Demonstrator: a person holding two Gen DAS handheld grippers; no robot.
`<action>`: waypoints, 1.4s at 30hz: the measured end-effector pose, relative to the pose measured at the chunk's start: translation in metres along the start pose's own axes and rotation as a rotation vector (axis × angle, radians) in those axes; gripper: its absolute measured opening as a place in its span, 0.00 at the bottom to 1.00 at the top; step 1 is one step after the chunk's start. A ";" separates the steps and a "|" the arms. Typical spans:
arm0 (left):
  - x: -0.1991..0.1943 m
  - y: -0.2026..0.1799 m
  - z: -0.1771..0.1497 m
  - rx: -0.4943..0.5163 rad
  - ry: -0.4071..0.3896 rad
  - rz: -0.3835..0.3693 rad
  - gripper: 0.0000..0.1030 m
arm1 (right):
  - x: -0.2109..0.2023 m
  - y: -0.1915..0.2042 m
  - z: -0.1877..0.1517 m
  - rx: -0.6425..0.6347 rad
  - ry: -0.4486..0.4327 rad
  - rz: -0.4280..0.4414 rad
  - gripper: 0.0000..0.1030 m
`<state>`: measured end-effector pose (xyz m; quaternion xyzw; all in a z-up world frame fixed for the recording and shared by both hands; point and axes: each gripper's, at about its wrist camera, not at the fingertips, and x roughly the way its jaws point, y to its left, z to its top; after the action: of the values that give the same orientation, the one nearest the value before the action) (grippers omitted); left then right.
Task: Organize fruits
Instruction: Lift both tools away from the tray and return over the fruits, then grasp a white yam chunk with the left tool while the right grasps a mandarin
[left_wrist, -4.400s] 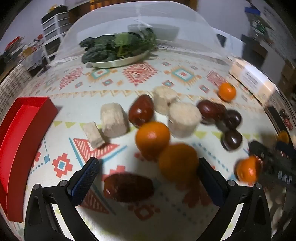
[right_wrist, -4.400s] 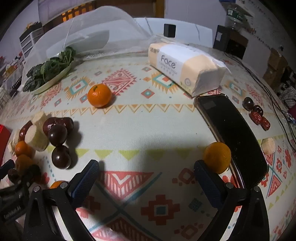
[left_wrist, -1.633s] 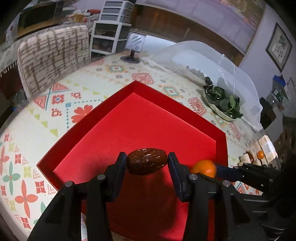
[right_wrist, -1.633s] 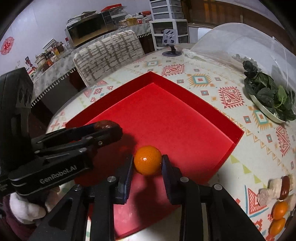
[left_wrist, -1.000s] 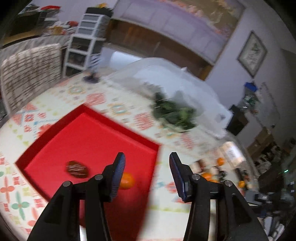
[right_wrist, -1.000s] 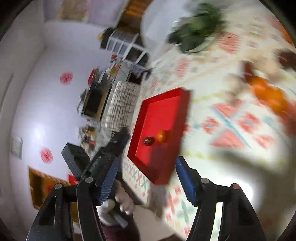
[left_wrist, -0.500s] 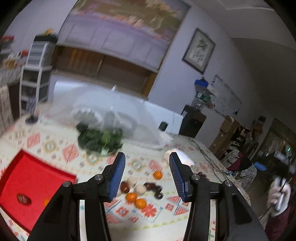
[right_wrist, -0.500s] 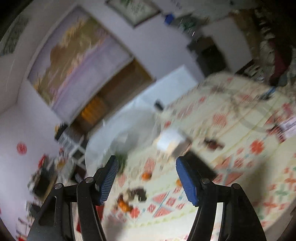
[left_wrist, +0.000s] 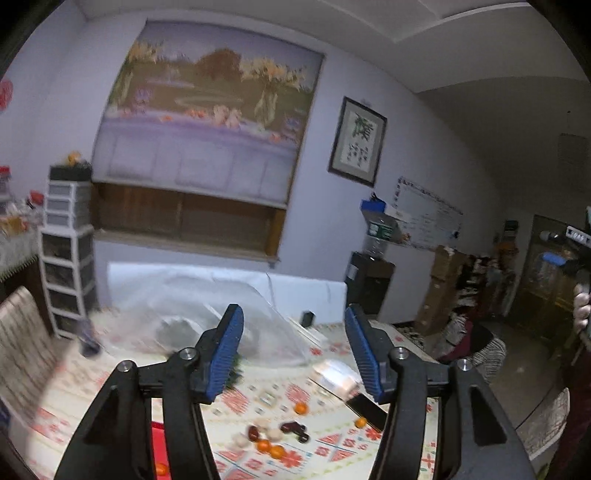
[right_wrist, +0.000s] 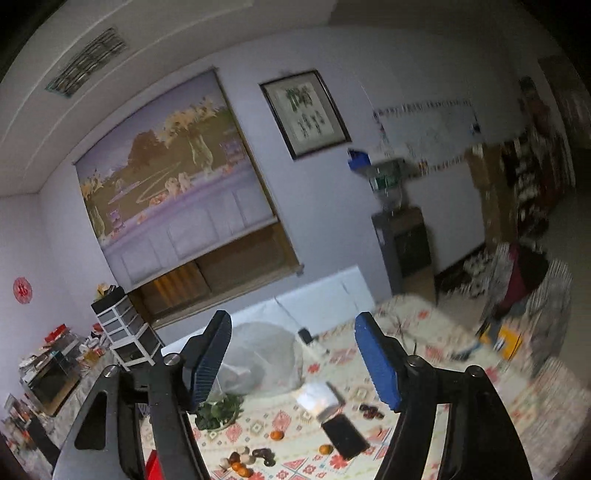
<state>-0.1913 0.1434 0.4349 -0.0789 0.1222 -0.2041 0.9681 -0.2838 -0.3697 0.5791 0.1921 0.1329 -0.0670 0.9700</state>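
Left wrist view: left gripper (left_wrist: 293, 350) held high above the room, blue-padded fingers spread wide, nothing between them. Far below lies the desk with patterned red-and-cream cloth (left_wrist: 325, 448). Cluster of small orange tangerines, dark red dates and pale round pieces (left_wrist: 271, 437) sits at 6 o'clock, between the finger bases. One lone tangerine (left_wrist: 301, 408) lies just past the cluster at 12 o'clock of it; another (left_wrist: 361, 422) at 3 o'clock, touching the black phone (left_wrist: 367, 408). Red square tray (left_wrist: 158, 450) at 7 o'clock, mostly hidden by the left finger; an orange fruit (left_wrist: 161, 469) shows in it. Clear mesh food cover (left_wrist: 236, 321) stands behind.

Right wrist view: right gripper (right_wrist: 295, 360) likewise wide apart and empty, tilted view. Fruit cluster (right_wrist: 245, 459) at 6 o'clock; red tray corner (right_wrist: 152, 466) at 7 o'clock. White tissue pack (right_wrist: 318, 400) lies just beside the phone (right_wrist: 344, 434). Plate of green leaves (right_wrist: 218, 410) rests at the edge of the mesh cover (right_wrist: 262, 360). Much of the frame is blurred.
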 end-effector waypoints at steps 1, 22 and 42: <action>-0.009 0.001 0.012 0.010 -0.009 0.028 0.63 | -0.008 0.014 0.015 -0.033 -0.001 -0.017 0.76; 0.096 0.132 -0.189 -0.233 0.267 0.154 0.71 | 0.231 0.131 -0.413 -0.500 0.488 0.404 0.87; 0.230 0.130 -0.310 -0.203 0.561 0.086 0.60 | 0.341 0.128 -0.530 -0.511 0.721 0.380 0.67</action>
<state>-0.0217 0.1336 0.0642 -0.1103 0.4079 -0.1636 0.8914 -0.0577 -0.0725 0.0557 -0.0206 0.4353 0.2174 0.8734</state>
